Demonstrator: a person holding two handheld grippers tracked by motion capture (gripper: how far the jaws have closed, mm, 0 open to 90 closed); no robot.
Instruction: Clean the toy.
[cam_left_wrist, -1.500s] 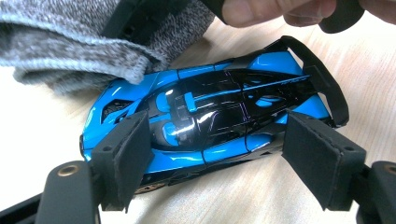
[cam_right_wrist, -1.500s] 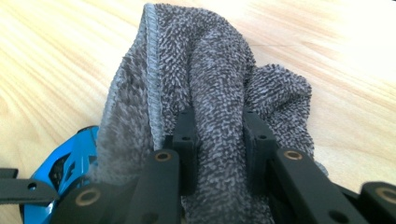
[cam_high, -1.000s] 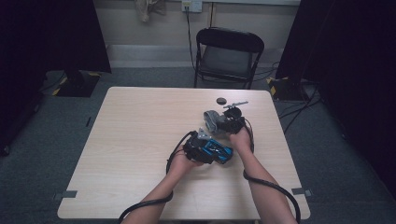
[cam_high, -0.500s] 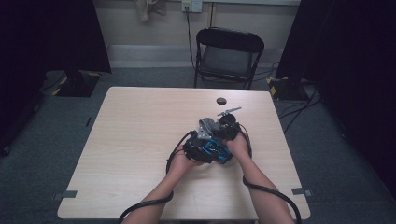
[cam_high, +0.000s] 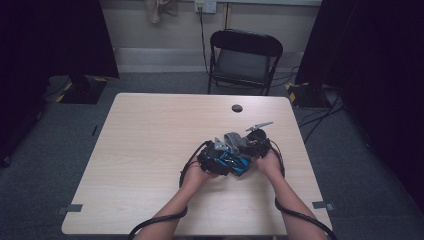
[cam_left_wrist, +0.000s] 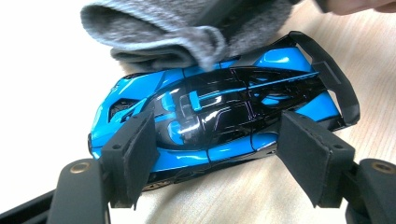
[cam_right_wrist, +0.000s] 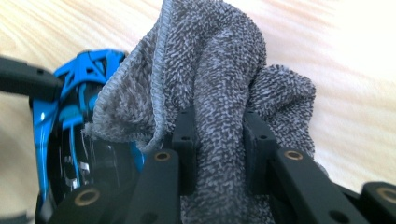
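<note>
My left gripper (cam_left_wrist: 212, 154) has its two black pads set against the blue and black toy sports car (cam_left_wrist: 219, 116), one at the nose end and one near the tail, so the car lies lengthwise between them; the jaws have just been closing a little around it, and they now grip the car's body. The car sits on the pale wooden table (cam_left_wrist: 364, 70), its rear wing toward the right of the left gripper view. My right gripper (cam_right_wrist: 219, 140) is pinched tight on a bunched grey terry cloth (cam_right_wrist: 219, 84), with the fabric squeezed between the narrow jaws and spilling out above and to both sides of them. In the right gripper view the cloth's stitched edge hangs over the side of the blue car (cam_right_wrist: 79, 107), and in the left gripper view a fold of the same cloth (cam_left_wrist: 187, 32) rests on the car's upper flank. From the high view, both hands meet toward the near right part of the table (cam_high: 150, 150), with the car (cam_high: 231, 162) under the left gripper (cam_high: 215, 155) and the grey cloth (cam_high: 235, 141) just behind it beside the right gripper (cam_high: 257, 142). A small dark round hole (cam_high: 237, 108) sits in the tabletop farther back, and a black folding chair (cam_high: 243, 57) stands beyond the far edge.
</note>
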